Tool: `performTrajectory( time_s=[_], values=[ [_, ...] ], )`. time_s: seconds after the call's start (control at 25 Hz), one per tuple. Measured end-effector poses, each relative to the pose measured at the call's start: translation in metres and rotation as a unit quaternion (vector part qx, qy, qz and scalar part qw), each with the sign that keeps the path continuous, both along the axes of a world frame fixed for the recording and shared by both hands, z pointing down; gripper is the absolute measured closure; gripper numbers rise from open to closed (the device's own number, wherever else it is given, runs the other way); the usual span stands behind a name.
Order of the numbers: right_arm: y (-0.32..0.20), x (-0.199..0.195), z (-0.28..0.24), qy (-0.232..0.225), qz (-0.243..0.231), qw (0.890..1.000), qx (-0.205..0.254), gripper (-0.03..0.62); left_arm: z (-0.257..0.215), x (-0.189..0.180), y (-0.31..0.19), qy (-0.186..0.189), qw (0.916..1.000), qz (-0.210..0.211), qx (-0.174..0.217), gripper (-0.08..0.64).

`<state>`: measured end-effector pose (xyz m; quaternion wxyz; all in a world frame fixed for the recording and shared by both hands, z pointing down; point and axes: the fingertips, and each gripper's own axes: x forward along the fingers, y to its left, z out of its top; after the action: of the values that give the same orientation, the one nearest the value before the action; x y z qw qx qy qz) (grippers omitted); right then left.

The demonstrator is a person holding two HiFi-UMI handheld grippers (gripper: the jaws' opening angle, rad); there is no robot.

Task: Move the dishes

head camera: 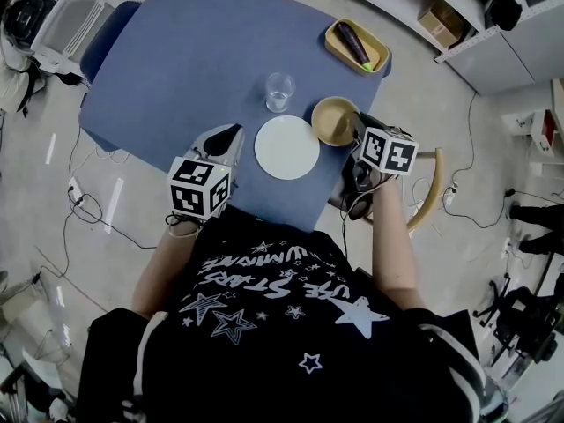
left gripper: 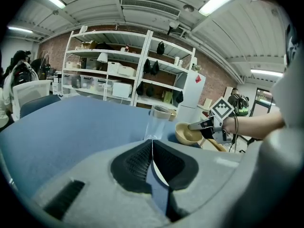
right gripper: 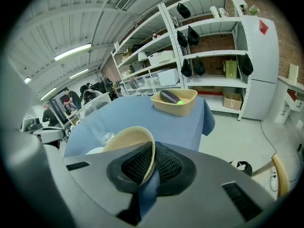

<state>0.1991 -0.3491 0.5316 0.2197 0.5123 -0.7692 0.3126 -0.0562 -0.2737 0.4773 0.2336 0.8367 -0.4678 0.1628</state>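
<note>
A white plate (head camera: pixel 286 146) lies flat near the front edge of the blue table (head camera: pixel 194 51). My left gripper (head camera: pixel 234 130) (left gripper: pixel 152 144) rests just left of the plate, jaws shut with nothing seen between the pads; a sliver of the plate's rim (left gripper: pixel 163 177) shows below them. A tan bowl (head camera: pixel 333 120) (right gripper: pixel 126 139) (left gripper: pixel 187 133) sits right of the plate. My right gripper (head camera: pixel 358 129) (right gripper: pixel 153 151) is shut on the bowl's right rim, one pad inside and one outside. A clear glass (head camera: pixel 279 92) (left gripper: pixel 154 122) stands behind the plate.
A yellow tray (head camera: pixel 333 38) (right gripper: pixel 173 107) holding a dark eggplant (head camera: pixel 354 40) (right gripper: pixel 170 97) sits at the table's far right corner. A wooden chair (head camera: pixel 432 192) stands off the table's right edge, and a blue chair (head camera: pixel 97 42) at the far left. Shelves line the back wall.
</note>
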Motion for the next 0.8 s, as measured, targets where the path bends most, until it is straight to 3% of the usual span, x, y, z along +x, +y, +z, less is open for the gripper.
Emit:
performTrajectory(
  time_s=[0.32,0.44,0.8],
  values=[
    [-0.005,0.007,0.016,0.013,0.006,1.0,-0.012,0.557,0.001,-0.004,-0.002,-0.005,0.9999,-0.015,0.001,0.538],
    [-0.003,0.008,0.014,0.012,-0.005,1.0,-0.007,0.477,-0.002,-0.001,0.003,-0.005,0.9998,-0.02,0.005,0.537],
    [0.009,0.016,-0.034,0.007,-0.034,0.998,0.058,0.442,-0.02,0.01,0.032,-0.022,0.9983,-0.044,0.031,0.537]
  ],
)
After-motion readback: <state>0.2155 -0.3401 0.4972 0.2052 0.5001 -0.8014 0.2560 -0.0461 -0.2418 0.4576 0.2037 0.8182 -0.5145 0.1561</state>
